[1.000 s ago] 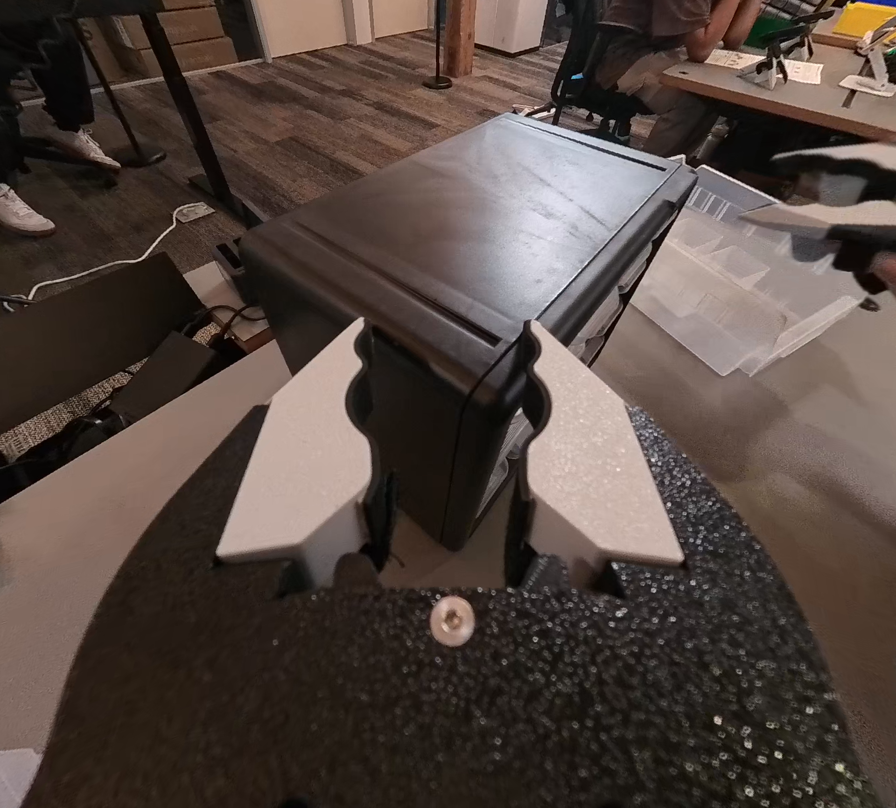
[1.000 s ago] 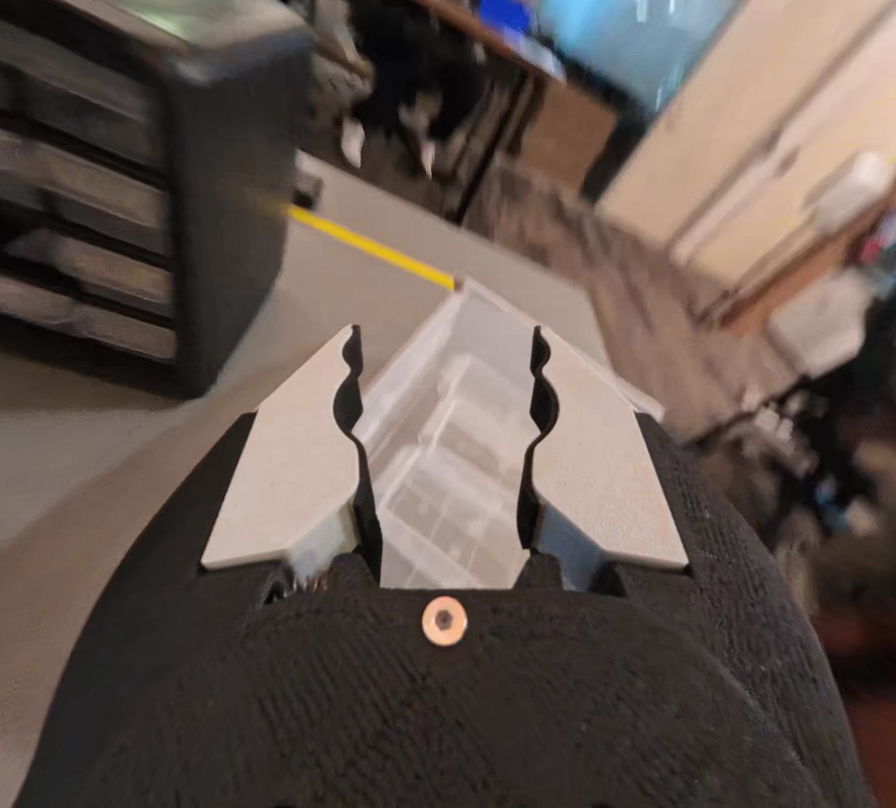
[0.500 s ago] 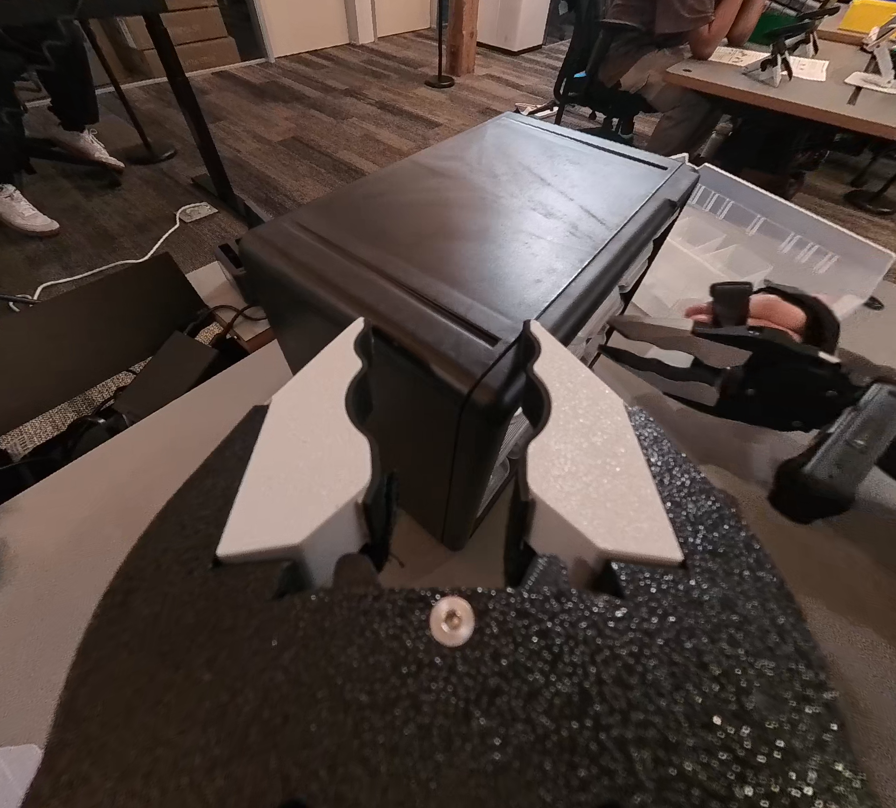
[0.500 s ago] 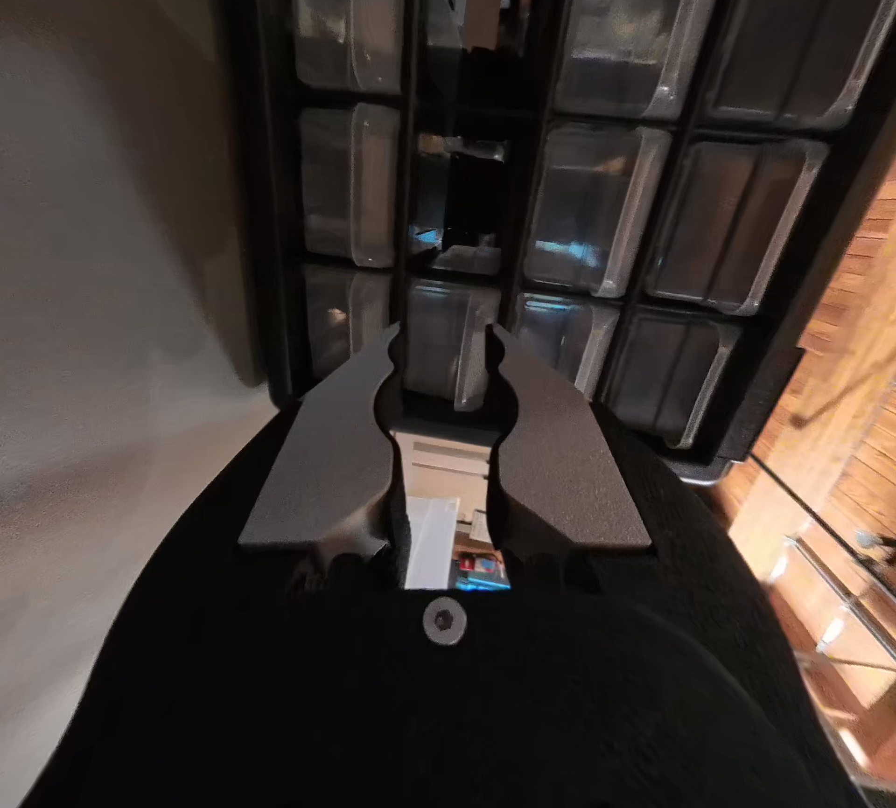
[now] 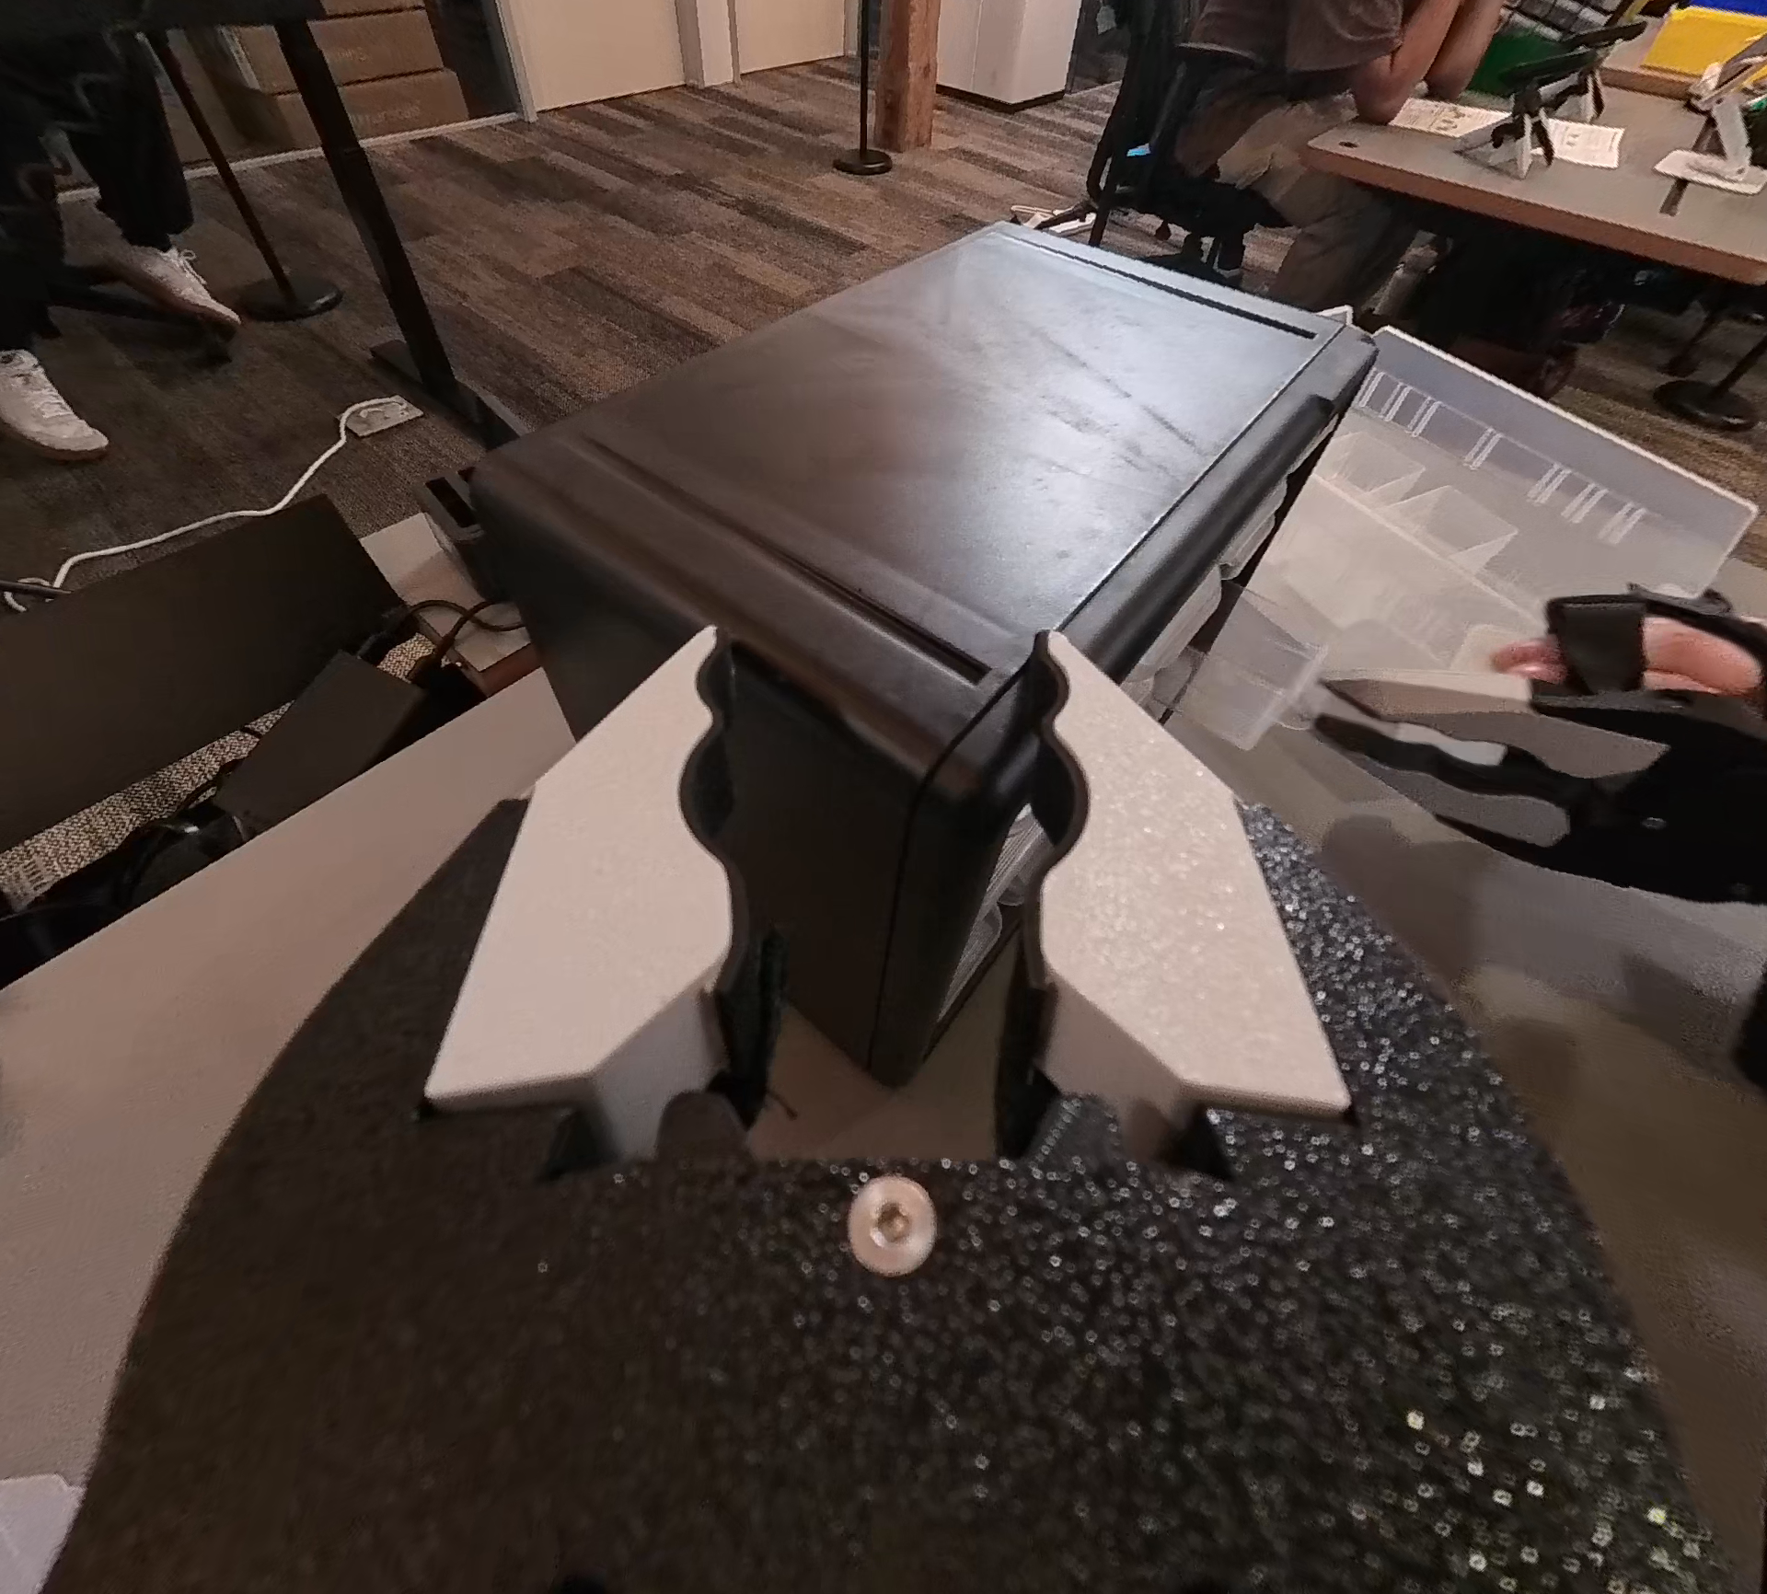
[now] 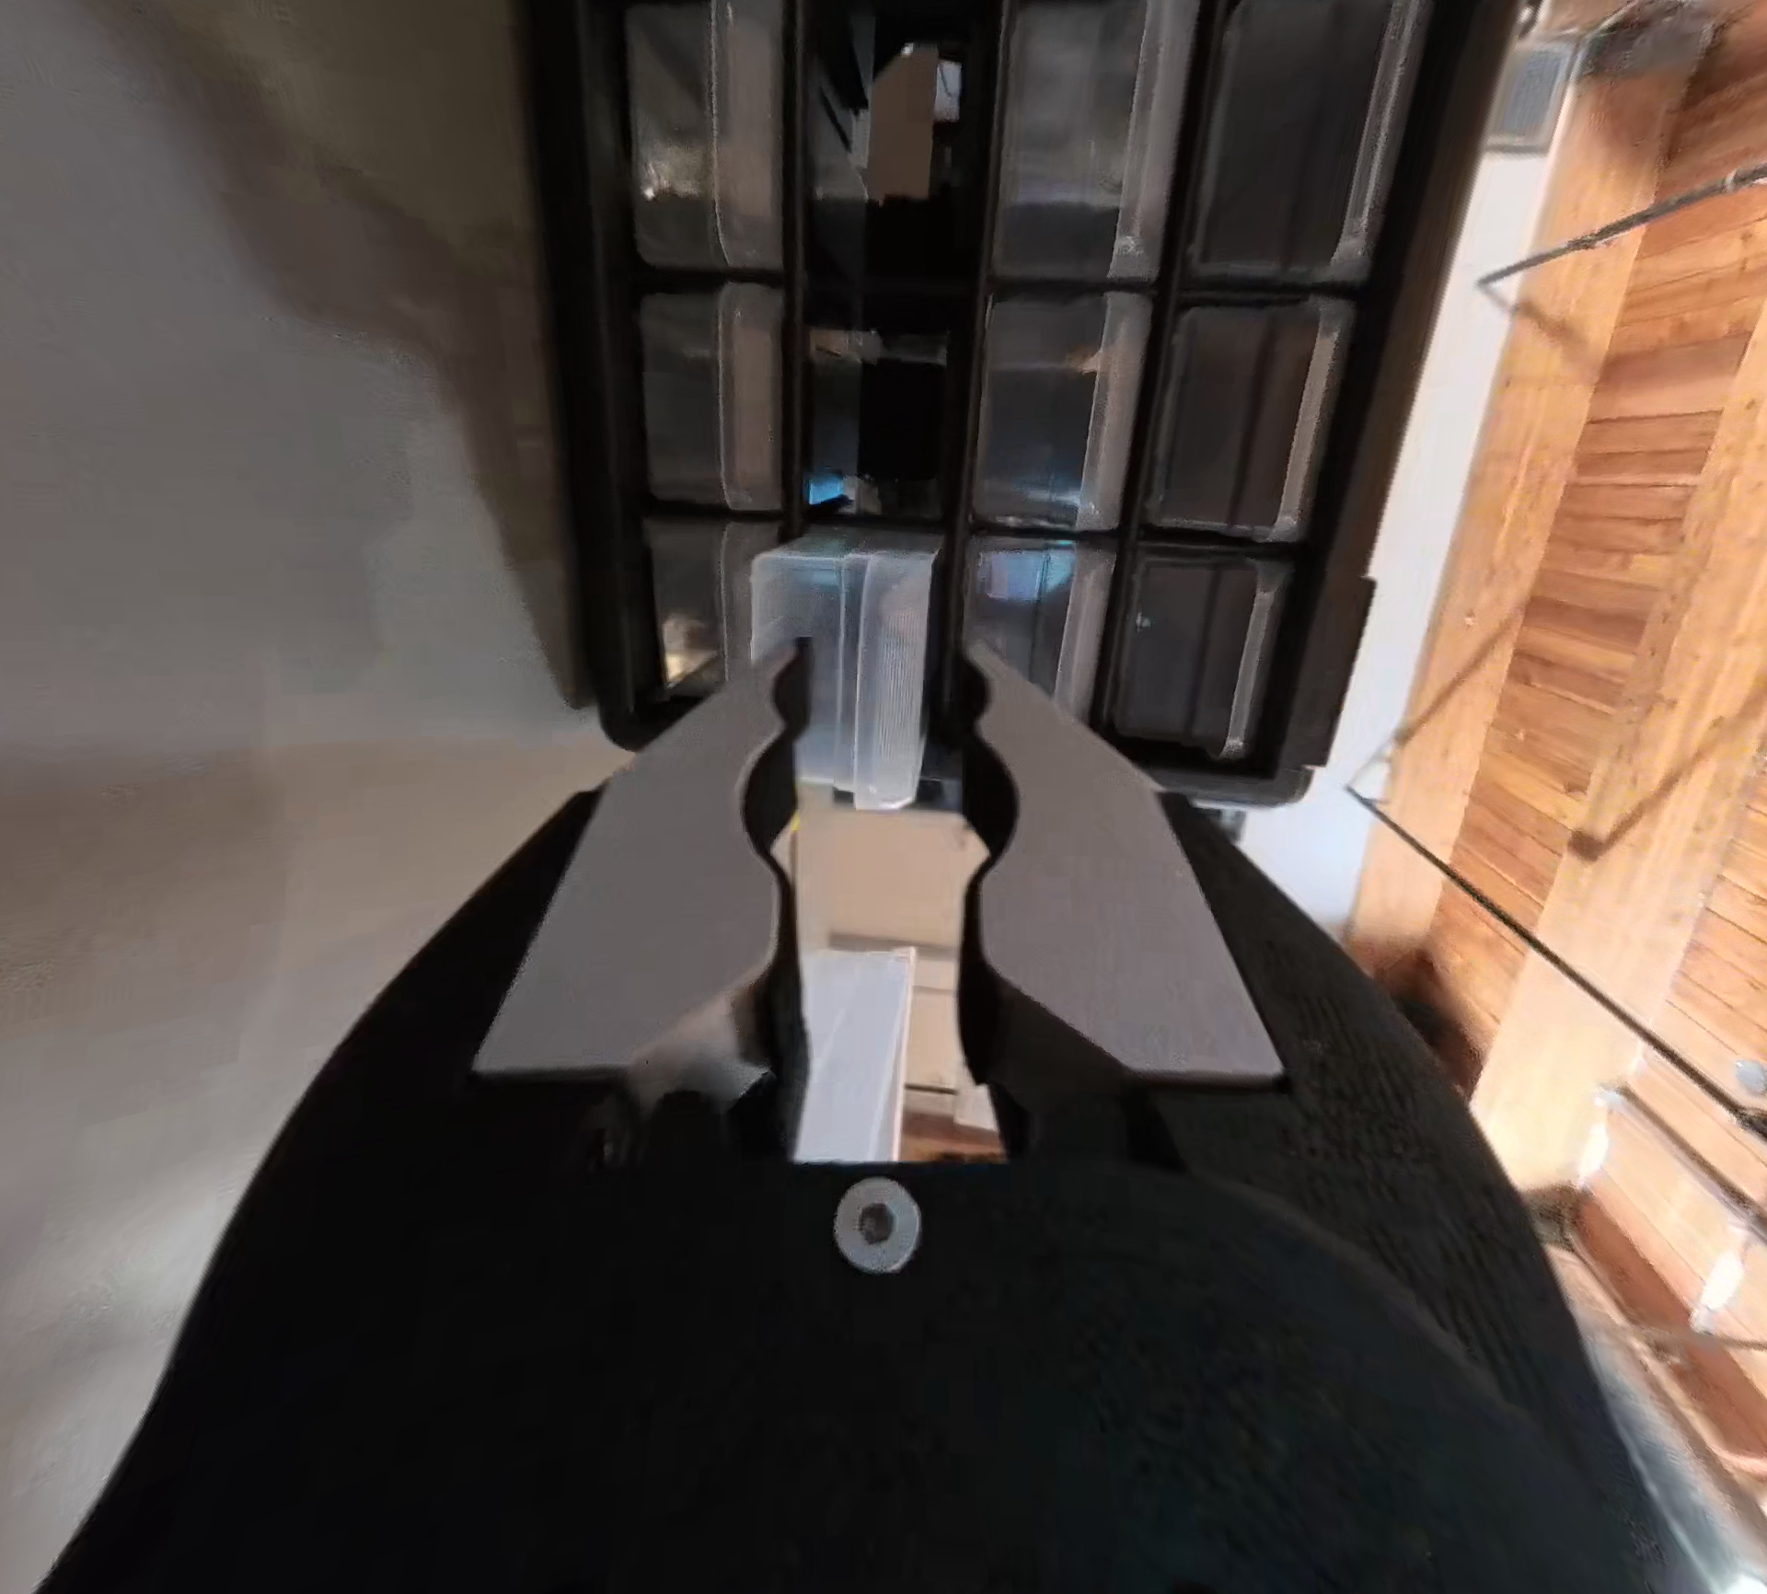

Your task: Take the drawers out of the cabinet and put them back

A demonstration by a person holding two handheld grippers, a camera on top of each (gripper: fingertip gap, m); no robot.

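A black cabinet (image 5: 956,448) of small clear drawers stands on the grey table (image 5: 239,1022). My left gripper (image 5: 880,659) is closed around the cabinet's near top corner, one finger on each side. My right gripper (image 6: 880,654) is turned on its side at the cabinet front (image 6: 574,305). Its fingers are narrowed around the front lip of one clear drawer (image 6: 880,592), which sticks partway out of its slot. The left wrist view shows that drawer (image 5: 1253,688) jutting from the cabinet's right face, with the right gripper (image 5: 1339,711) at its end.
Slots (image 6: 880,401) in the same column as the drawer stand empty and see-through. A large clear divided bin (image 5: 1492,515) lies on the table beyond the cabinet. A person (image 5: 1339,18) sits at another desk behind. The table's left edge drops to floor and cables.
My right gripper swung from the clear bin to the cabinet front, narrowed on a drawer, and the drawer has slid partway out. My left gripper has not moved.
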